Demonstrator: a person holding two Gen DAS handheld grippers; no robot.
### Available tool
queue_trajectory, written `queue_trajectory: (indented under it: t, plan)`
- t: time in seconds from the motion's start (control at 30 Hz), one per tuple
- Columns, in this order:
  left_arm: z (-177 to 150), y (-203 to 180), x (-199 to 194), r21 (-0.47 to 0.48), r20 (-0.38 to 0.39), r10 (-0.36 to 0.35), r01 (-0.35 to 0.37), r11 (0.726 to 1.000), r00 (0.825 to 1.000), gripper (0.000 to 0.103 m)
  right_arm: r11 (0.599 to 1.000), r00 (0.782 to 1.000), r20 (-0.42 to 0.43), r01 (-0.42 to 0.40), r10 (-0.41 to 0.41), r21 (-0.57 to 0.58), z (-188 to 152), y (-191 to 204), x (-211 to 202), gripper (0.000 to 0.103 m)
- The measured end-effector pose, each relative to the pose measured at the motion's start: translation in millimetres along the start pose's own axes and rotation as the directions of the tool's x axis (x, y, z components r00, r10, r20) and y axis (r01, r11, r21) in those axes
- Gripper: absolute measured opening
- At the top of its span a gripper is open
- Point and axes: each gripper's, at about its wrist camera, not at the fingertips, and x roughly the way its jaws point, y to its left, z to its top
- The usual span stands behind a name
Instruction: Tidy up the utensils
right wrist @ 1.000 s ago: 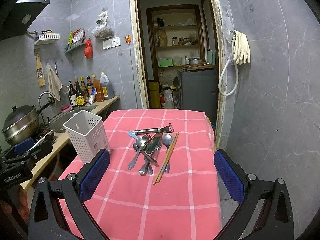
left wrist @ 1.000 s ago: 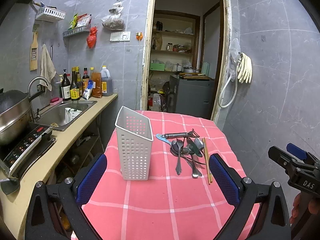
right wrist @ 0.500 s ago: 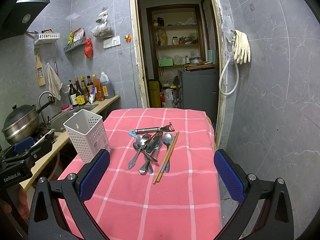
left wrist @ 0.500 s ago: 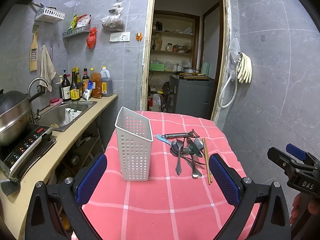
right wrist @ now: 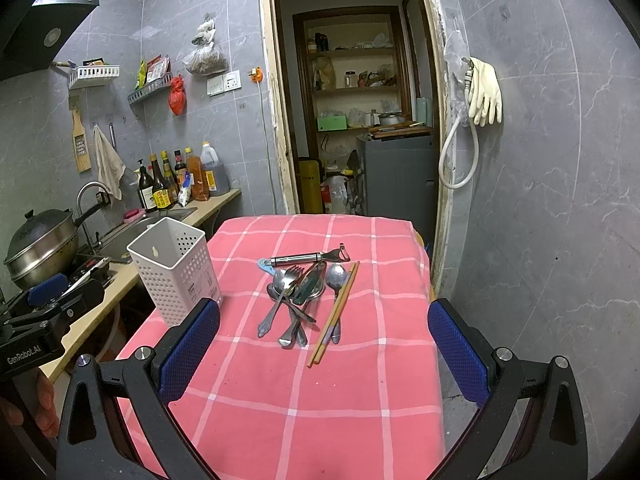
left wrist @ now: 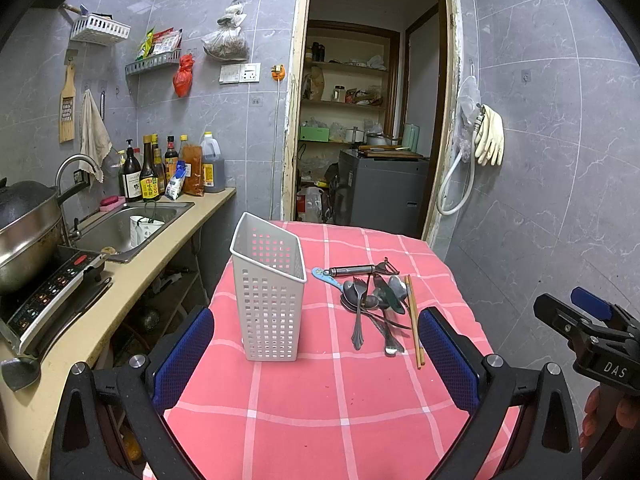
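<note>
Left claw [left wrist: 316, 352] and right claw [right wrist: 324, 348] both released and holding nothing, above the pink checked tablecloth [right wrist: 360, 392]; cutlery pile [right wrist: 298, 300] lies mid-table, handles toward the cameras, chopsticks [right wrist: 335, 313] alongside, white holder [left wrist: 269, 288] upright left, kitchen counter [left wrist: 132, 276] beyond.

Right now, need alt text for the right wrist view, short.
An open right claw hovers over a pink checked table facing a pile of spoons, a fork and a peeler, with chopsticks at its right edge. A white caddy stands upright to the left; behind are a kitchen counter and an open pantry doorway.
</note>
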Motion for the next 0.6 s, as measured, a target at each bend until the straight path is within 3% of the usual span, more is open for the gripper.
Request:
queue_trajectory:
  t: [0.6]
  plan:
    - [0.0,-0.2,-0.1,0.001,0.001,0.001,-0.001,1.000,1.000,0.102,1.000,1.000,-0.004,-0.001,0.001,0.002,0.5,-0.2,0.7,0.102]
